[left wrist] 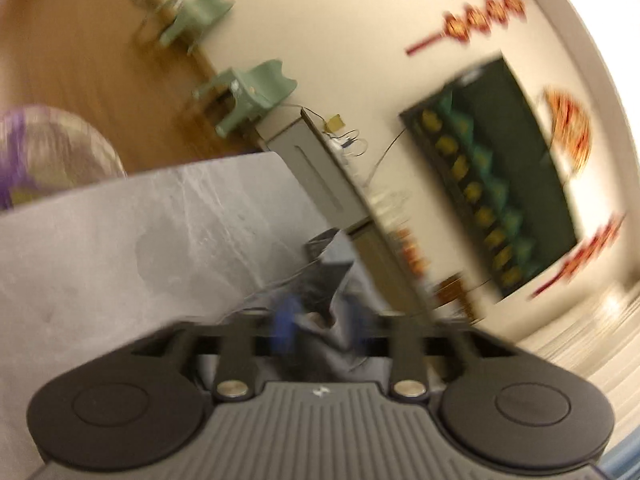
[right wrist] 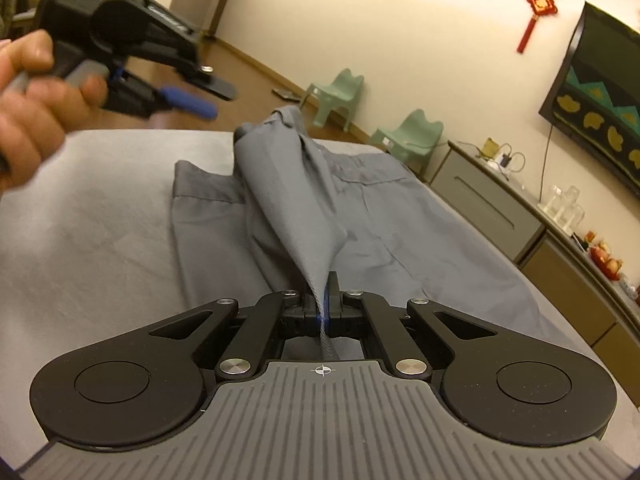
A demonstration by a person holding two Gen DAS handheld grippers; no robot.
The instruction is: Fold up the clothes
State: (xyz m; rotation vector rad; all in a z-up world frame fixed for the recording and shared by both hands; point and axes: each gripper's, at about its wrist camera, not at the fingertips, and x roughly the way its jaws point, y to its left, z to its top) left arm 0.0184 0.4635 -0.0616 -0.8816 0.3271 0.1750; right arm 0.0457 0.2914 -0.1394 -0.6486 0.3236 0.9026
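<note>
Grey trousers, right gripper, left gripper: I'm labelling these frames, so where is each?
Grey trousers (right wrist: 360, 216): right wrist view, on the flat leg lying on the bed.
Right gripper (right wrist: 327, 300): right wrist view, between fingertips clamping the fabric.
Left gripper (right wrist: 200, 96): right wrist view, between its parted fingers.

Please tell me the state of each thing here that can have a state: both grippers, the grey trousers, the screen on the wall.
right gripper: shut on the trousers' fabric.
left gripper: open, in the air, apart from the trousers.
grey trousers: spread on the bed, one part lifted into a ridge, not yet folded.
screen on the wall: on, showing a picture.
</note>
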